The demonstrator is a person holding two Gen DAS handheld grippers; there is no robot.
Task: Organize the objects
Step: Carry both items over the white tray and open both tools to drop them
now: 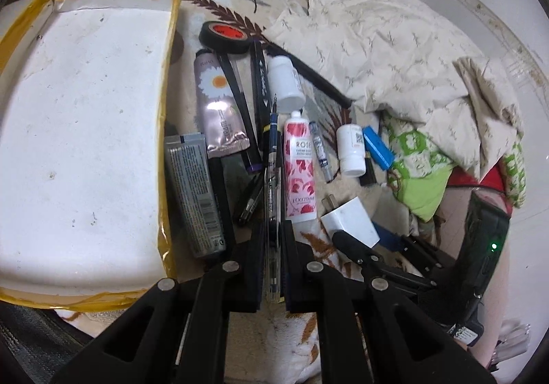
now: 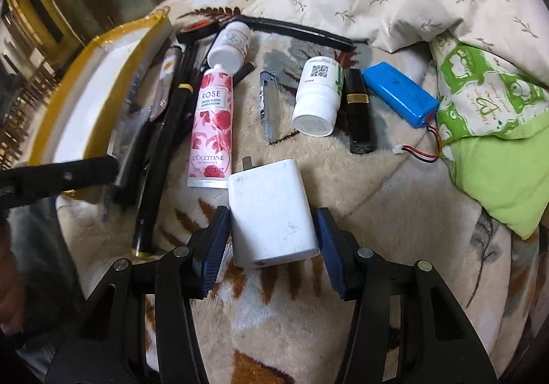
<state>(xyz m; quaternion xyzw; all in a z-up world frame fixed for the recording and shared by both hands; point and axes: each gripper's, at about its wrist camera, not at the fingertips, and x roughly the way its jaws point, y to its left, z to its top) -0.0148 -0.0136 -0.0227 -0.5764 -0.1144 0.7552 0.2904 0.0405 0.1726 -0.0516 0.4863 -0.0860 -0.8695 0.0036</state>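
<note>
My left gripper (image 1: 272, 243) is shut on a clear pen (image 1: 272, 178) with a blue tip, which lies among black pens beside a rose hand cream tube (image 1: 300, 171). My right gripper (image 2: 272, 233) has its blue pads (image 2: 216, 240) against both sides of a white charger (image 2: 271, 212) that rests on the blanket. A white foam box (image 1: 85, 143) edged in yellow tape sits to the left. One of the left gripper's fingers (image 2: 68, 174) shows at the left of the right wrist view.
On the blanket lie a black tape roll (image 1: 224, 35), a daisy tube (image 1: 219, 106), a grey tube (image 1: 192, 192), two white bottles (image 2: 233, 44) (image 2: 319, 99), a black lipstick (image 2: 358, 109) and a blue battery (image 2: 399, 92). A rumpled quilt (image 1: 377, 41) and a green pillow (image 2: 497, 161) lie to the right.
</note>
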